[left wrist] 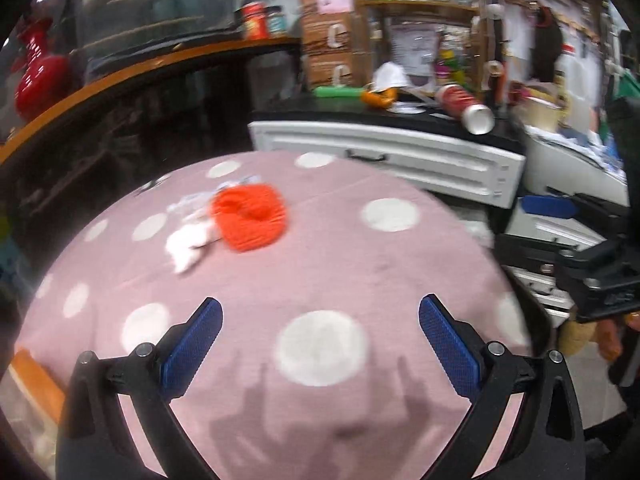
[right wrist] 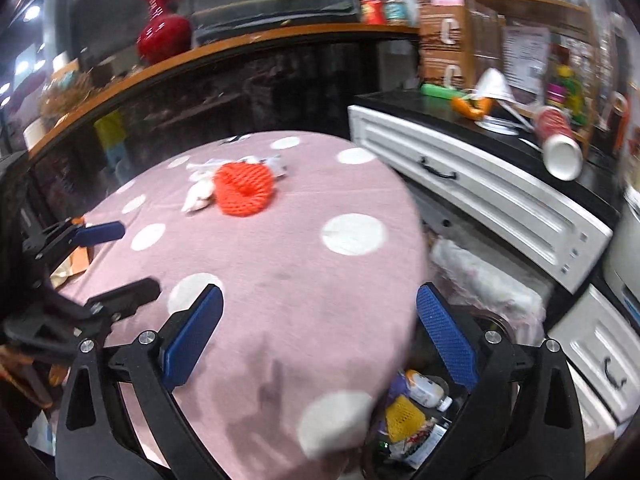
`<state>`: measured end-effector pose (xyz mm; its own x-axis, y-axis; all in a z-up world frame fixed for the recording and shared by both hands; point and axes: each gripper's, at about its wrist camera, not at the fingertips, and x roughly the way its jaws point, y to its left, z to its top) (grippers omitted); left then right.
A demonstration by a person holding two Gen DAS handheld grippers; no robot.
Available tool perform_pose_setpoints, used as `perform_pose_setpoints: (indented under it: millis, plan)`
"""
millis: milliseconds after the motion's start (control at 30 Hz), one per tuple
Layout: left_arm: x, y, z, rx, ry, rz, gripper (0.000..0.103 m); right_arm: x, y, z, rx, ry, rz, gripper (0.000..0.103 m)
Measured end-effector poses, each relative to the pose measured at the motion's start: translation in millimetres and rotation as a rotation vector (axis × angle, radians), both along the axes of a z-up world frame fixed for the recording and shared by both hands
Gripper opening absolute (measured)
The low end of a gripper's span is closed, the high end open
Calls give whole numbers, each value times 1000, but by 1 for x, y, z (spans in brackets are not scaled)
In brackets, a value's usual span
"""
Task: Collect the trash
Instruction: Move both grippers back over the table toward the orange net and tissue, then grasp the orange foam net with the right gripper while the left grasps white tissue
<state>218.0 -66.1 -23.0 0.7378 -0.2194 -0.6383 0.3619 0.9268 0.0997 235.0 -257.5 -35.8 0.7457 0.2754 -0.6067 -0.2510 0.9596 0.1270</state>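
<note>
Trash (left wrist: 249, 218) lies well ahead of both tools; left tool (left wrist: 320, 344) and right tool (right wrist: 319, 342) gape wide.

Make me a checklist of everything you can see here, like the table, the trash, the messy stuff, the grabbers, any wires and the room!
Surface: round table with pink polka-dot cloth.
Job's things: orange foam net beside crumpled white wrappers on the far side of the table; bin by the table edge, already holding trash.
Clutter: tipped red cup and orange item on the black countertop.
Grippers: left tool open, holding nothing; right tool open, holding nothing.
Cables: nothing seen.
Surroundings: white drawers, red vase on a wooden shelf.
</note>
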Motion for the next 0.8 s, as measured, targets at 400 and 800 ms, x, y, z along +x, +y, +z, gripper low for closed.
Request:
perform_pose_setpoints:
  millis: [400,800]
  plan:
    - [60,110,-30,28,129,221,97,80,80,-9,11,117,163,96]
    - [109,122,-30,-28,157,233,97,193,114,-32,27,234,154,96]
